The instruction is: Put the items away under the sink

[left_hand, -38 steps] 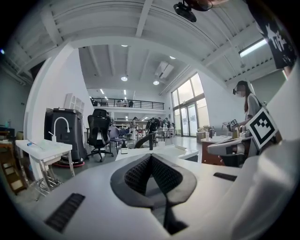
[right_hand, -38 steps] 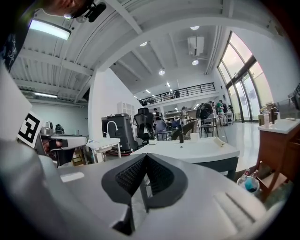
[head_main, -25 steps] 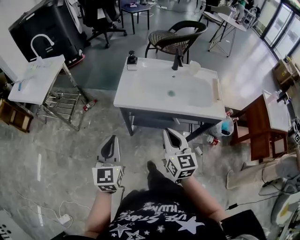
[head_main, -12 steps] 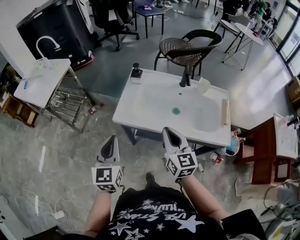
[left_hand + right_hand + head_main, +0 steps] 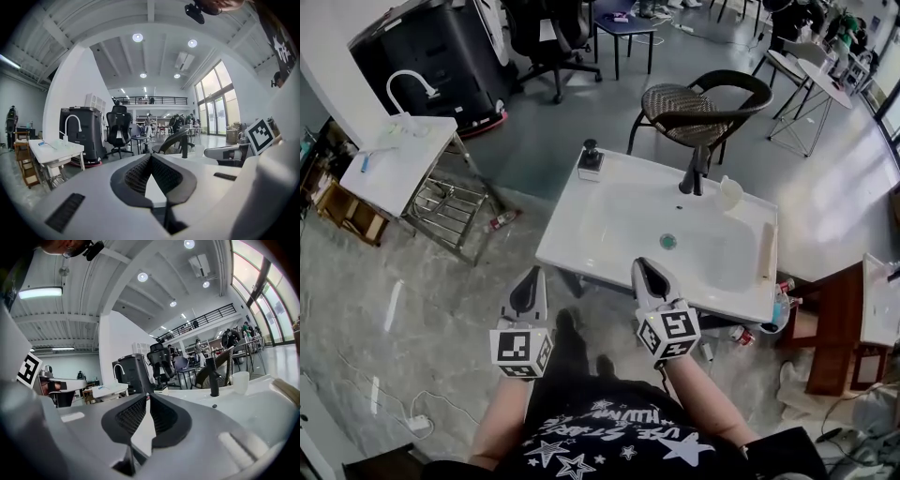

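A white sink point(image 5: 609, 251) stands in the middle of the head view, with a black tap point(image 5: 697, 173), a white cup point(image 5: 729, 192) and a black soap pump point(image 5: 590, 159) on it. Bottles point(image 5: 781, 306) and a can point(image 5: 741, 334) lie on the floor by its right end. Just short of the front rim, my left gripper point(image 5: 532, 277) is shut and empty. My right gripper point(image 5: 642, 268) reaches that rim, also shut and empty. The left gripper view shows its tips point(image 5: 151, 157) meeting. In the right gripper view the tips point(image 5: 148, 397) meet, with tap point(image 5: 213, 378) and cup point(image 5: 240, 380) beyond.
A wicker chair point(image 5: 703, 103) stands behind the sink. A second small sink point(image 5: 394, 164) on a metal rack point(image 5: 450, 211) is at the left, with a can point(image 5: 502, 221) on the floor beside it. A wooden stand point(image 5: 839, 328) is at the right. A cable point(image 5: 412, 422) lies on the floor.
The person has stepped toward the sink, so both grippers have come closer to its front rim. Both have stayed shut and empty.
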Action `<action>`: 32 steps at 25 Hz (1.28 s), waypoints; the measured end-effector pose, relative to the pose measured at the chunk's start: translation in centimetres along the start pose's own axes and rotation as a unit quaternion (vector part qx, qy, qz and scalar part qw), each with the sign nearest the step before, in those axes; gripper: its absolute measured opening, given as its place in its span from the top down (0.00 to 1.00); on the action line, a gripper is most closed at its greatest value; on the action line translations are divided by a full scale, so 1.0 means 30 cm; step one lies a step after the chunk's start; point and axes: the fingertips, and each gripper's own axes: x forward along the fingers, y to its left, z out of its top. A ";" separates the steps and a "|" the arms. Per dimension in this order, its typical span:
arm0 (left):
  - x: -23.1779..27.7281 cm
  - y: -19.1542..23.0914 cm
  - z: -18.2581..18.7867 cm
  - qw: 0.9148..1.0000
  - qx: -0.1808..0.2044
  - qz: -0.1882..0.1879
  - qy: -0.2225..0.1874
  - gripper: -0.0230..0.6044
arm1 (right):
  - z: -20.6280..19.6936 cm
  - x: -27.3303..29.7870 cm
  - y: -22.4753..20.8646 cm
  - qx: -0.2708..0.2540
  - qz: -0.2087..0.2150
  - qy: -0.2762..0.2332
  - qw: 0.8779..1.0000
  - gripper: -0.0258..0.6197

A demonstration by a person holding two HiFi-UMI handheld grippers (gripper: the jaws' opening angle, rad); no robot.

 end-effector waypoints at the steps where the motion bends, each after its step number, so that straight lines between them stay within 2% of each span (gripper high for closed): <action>1: 0.024 0.010 -0.004 1.000 0.000 -0.004 0.000 0.95 | -0.004 0.016 -0.007 -0.001 -0.003 0.001 1.000 0.95; 11: 0.351 0.192 0.022 0.999 -0.020 -0.045 -0.001 0.95 | 0.051 0.322 -0.065 -0.018 -0.025 0.007 1.000 0.94; 15: 0.465 0.258 0.035 0.998 -0.014 -0.063 0.007 0.95 | 0.080 0.475 -0.068 -0.020 -0.029 0.011 0.999 0.92; 17: 0.511 0.290 0.034 0.997 -0.015 -0.072 0.013 0.95 | 0.084 0.543 -0.065 -0.020 -0.032 0.015 0.999 0.88; 21: 0.594 0.344 0.036 0.996 -0.016 -0.090 0.018 0.95 | 0.078 0.668 -0.065 -0.021 -0.044 0.023 0.999 0.73; 26: 0.689 0.395 0.036 0.993 -0.014 -0.118 0.021 0.95 | 0.080 0.789 -0.070 -0.041 -0.082 0.008 0.996 0.60; 32: 0.788 0.451 -0.003 0.988 -0.014 -0.148 0.032 0.95 | 0.026 0.914 -0.103 -0.064 -0.139 0.014 0.988 0.60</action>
